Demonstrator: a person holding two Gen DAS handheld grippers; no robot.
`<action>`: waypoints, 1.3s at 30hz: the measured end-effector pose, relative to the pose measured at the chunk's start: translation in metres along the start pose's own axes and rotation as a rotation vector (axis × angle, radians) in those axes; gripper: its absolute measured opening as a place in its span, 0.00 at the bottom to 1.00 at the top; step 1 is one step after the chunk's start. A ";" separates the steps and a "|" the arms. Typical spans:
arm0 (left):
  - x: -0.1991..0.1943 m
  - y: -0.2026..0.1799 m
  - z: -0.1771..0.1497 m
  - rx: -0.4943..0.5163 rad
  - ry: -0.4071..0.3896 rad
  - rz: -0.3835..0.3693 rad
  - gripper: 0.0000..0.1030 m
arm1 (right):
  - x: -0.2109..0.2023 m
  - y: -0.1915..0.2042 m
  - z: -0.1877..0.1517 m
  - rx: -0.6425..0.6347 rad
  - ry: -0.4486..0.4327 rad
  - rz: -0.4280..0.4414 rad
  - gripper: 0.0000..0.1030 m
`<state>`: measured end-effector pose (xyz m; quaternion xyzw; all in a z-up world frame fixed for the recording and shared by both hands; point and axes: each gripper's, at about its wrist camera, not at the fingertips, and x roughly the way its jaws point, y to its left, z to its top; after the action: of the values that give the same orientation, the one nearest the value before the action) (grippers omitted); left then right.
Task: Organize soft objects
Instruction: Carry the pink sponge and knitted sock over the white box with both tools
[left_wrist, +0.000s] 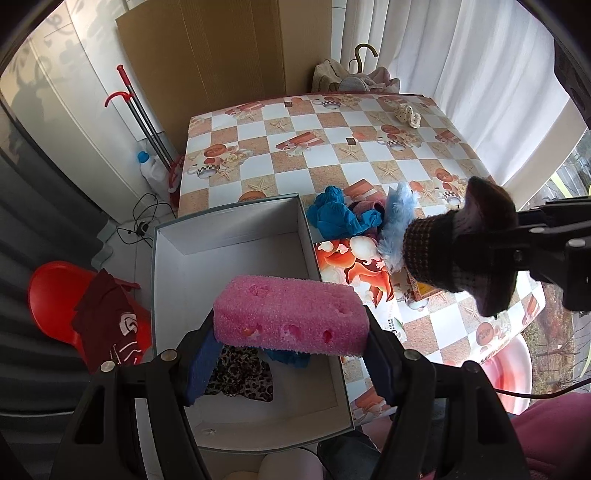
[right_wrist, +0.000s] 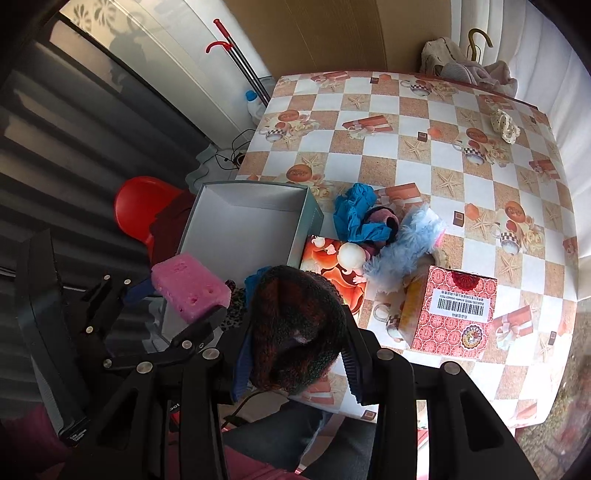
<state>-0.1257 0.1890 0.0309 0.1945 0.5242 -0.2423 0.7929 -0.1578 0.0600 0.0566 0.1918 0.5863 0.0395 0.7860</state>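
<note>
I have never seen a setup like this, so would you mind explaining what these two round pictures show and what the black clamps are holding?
There is no robot here: a person holds a black two-finger gripper in each hand, and each gripper carries a fisheye camera looking along its fingers. One picture comes from the left gripper, which is shut on a pink rectangular sponge above an open white cardboard box. The other comes from the right gripper, shut on a dark brown knitted piece. On the checkered tablecloth lie crumpled blue cloth, a fluffy light-blue item and a red patterned carton. Leopard-print fabric already lies in the box.
</note>
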 end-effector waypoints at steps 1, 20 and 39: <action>0.000 0.001 -0.001 -0.002 -0.001 0.003 0.71 | 0.001 0.002 0.001 -0.004 0.003 0.000 0.42; -0.002 0.022 -0.012 -0.057 -0.006 0.012 0.71 | 0.012 0.029 0.007 -0.065 0.033 -0.004 0.42; 0.000 0.034 -0.018 -0.099 0.003 0.026 0.71 | 0.021 0.041 0.010 -0.108 0.061 0.001 0.42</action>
<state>-0.1195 0.2268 0.0261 0.1618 0.5341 -0.2055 0.8039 -0.1357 0.1009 0.0540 0.1482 0.6071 0.0774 0.7768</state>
